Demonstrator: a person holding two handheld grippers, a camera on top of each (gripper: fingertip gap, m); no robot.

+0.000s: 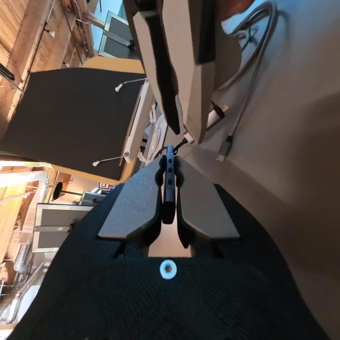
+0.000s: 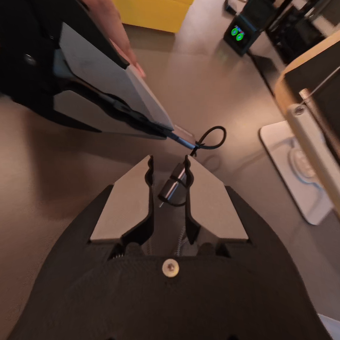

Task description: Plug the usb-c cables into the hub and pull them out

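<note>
My left gripper (image 1: 170, 157) is shut on the dark slim hub (image 1: 169, 184), held edge-on with its row of ports facing the camera. In the right wrist view the left gripper (image 2: 169, 132) comes in from the upper left with the hub's end (image 2: 184, 142) sticking out and its black cord (image 2: 214, 137) looped beside it. My right gripper (image 2: 168, 156) is open, its jaws either side of a silver usb-c plug (image 2: 173, 184) that lies on the table close to the right finger. The right gripper (image 1: 187, 135) hangs just beyond the hub. A second grey plug (image 1: 224, 149) on a braided cable (image 1: 257, 64) lies on the table.
A black panel on a white bracket (image 1: 73, 114) stands close by on the left. A white stand base (image 2: 287, 165) sits at the right. A small device with a lit green screen (image 2: 239, 34) and a yellow box (image 2: 152, 12) are farther back. The table (image 2: 55, 165) is brown. Both grippers' tips are roughly 30 centimetres from the white stand base (image 2: 287, 165).
</note>
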